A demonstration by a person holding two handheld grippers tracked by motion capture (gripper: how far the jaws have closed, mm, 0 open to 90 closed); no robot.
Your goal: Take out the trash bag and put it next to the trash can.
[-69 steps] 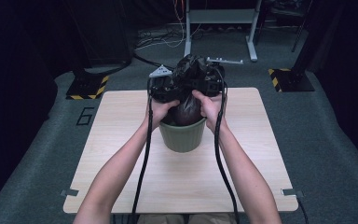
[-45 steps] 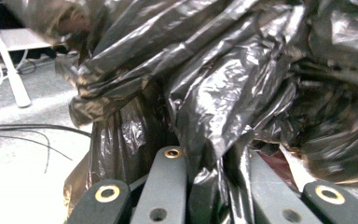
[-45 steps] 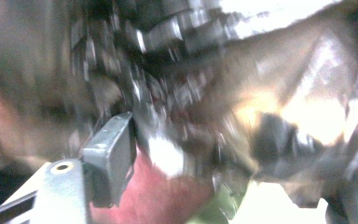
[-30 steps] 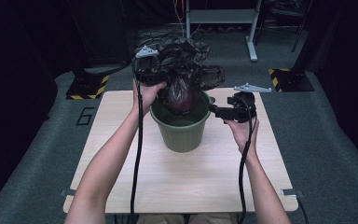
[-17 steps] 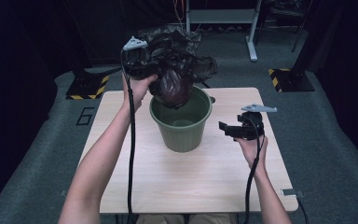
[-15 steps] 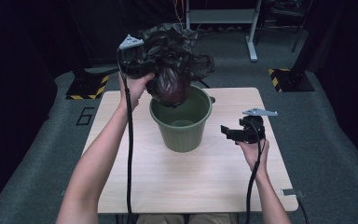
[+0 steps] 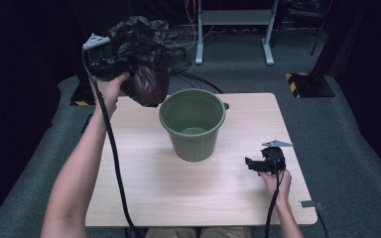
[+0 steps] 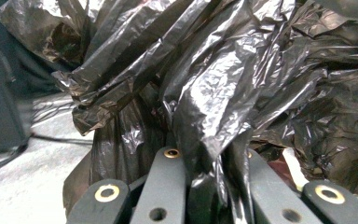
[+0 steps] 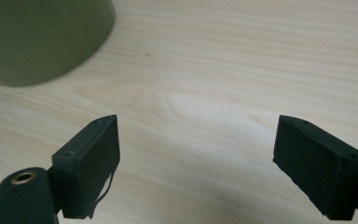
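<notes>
From the high view, I have the left gripper [image 7: 110, 63] raised above the far-left corner of the desk [image 7: 144, 198], its jaws clamped on the gathered neck of a black bin bag [image 7: 146, 59] that hangs clear of the green bucket [image 7: 192, 124], just to the left of its rim. The bag bulges at the bottom, so I judge there is some weight inside, though I cannot tell what fills it. My right gripper [image 7: 252, 164] sits low over the desk to the right of the bucket, well apart from it

In the left gripper view, crumpled film bunches between the jaws; the plastic is thin, soft and slippery, so I would keep hold of the bunched neck, where many folds stack up, not a single sheet that could tear or slide out. The bag's lower part is cut off here

In the right gripper view, the jaws stand wide with nothing between them, bare wood beneath, and the bucket's wall [image 9: 37, 37] at upper left, blurred
</notes>
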